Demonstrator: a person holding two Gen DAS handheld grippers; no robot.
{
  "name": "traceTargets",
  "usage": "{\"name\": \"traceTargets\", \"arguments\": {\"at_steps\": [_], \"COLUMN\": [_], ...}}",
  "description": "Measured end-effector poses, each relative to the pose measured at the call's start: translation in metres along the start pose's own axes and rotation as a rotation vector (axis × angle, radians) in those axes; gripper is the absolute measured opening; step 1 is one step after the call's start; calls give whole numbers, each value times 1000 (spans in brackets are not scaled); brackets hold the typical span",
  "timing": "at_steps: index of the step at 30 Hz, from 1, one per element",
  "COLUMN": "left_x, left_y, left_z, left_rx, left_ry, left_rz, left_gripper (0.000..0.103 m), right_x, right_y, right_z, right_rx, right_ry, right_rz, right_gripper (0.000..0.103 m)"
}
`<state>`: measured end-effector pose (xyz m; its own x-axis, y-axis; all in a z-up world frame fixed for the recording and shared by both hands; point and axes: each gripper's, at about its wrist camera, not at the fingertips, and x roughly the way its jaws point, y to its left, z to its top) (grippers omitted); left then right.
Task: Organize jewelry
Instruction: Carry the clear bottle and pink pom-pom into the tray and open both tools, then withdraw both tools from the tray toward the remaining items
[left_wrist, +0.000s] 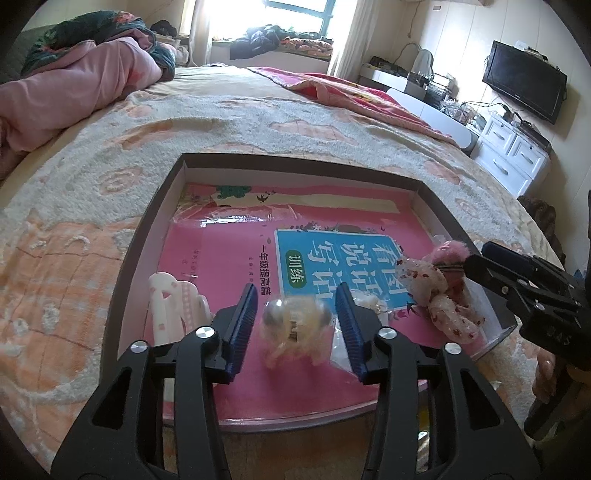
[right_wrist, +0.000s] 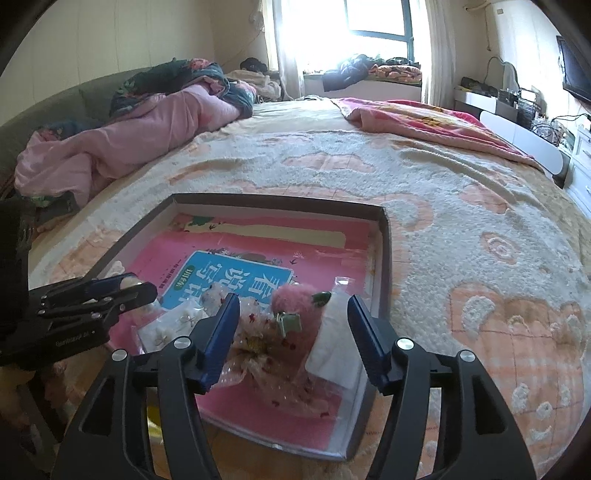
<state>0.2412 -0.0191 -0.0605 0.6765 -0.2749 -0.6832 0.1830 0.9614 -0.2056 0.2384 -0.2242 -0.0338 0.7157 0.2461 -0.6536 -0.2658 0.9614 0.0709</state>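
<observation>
**Hair ornaments lie in the shallow box on the bed, both claws open over them**

A shallow dark-rimmed box (left_wrist: 147, 236) lies on the bed (left_wrist: 92, 177), and a pink book (left_wrist: 229, 251) with a blue title panel covers its bottom. The jewelry pieces rest on this book.

At the left side of the box, in the left wrist view, a white hair claw clip (left_wrist: 168, 308) with small pink marks lies near the rim. Just to the right of it is the left claw (left_wrist: 297, 317). Its blue pads stand apart at a middle width, and a pale fluffy cream-coloured ornament (left_wrist: 291, 325) is between them. It looks blurred, and the pads do not press on it. A small clear bag with white flower earrings (right_wrist: 173, 323) lies beside the right pad.

Further right, near the right rim of the box, lies a translucent bow (left_wrist: 439, 299) with small red flecks, and a pink furry pompom (left_wrist: 448, 251) sits at its far end. A small metal clip (right_wrist: 290, 323) and a green piece show on it in the right wrist view. The right claw (right_wrist: 291, 332) hangs over this ornament with its pads wide apart. The left pad is just beside the bow; whether it touches I cannot tell. A white card (right_wrist: 334, 350) lies under the right part.
</observation>
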Motion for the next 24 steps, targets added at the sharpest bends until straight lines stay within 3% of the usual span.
{"name": "traceTargets", "arguments": {"at_steps": [3,8,11,15,20,24], "left_x": [-5,-16,-24,-34,-48,-58], "left_y": [0,-5,-8,-11,-12,-12], "left_z": [1,1,1,1,-1,-4], "left_rx": [-3,2,2,-7,-16,-15], "left_ry": [-10,-28,-40,-59,-82,-95], "left_rz": [1,7,11,9,14,20], "left_gripper": [46,57,64,80,91,91], "right_x": [-10,-25,-34,-45,-59,-69], "right_y": [-3,-5,-6,-6,-5,-3], "right_z": [-3,-6,-7,-10,-13,-16], "right_rx": [18,26,28,30,27,25], "right_ry": [-16,-38,-56,-71,-94,-104], "right_rz": [2,3,0,6,8,17], "right_gripper": [71,71,82,84,87,87]}}
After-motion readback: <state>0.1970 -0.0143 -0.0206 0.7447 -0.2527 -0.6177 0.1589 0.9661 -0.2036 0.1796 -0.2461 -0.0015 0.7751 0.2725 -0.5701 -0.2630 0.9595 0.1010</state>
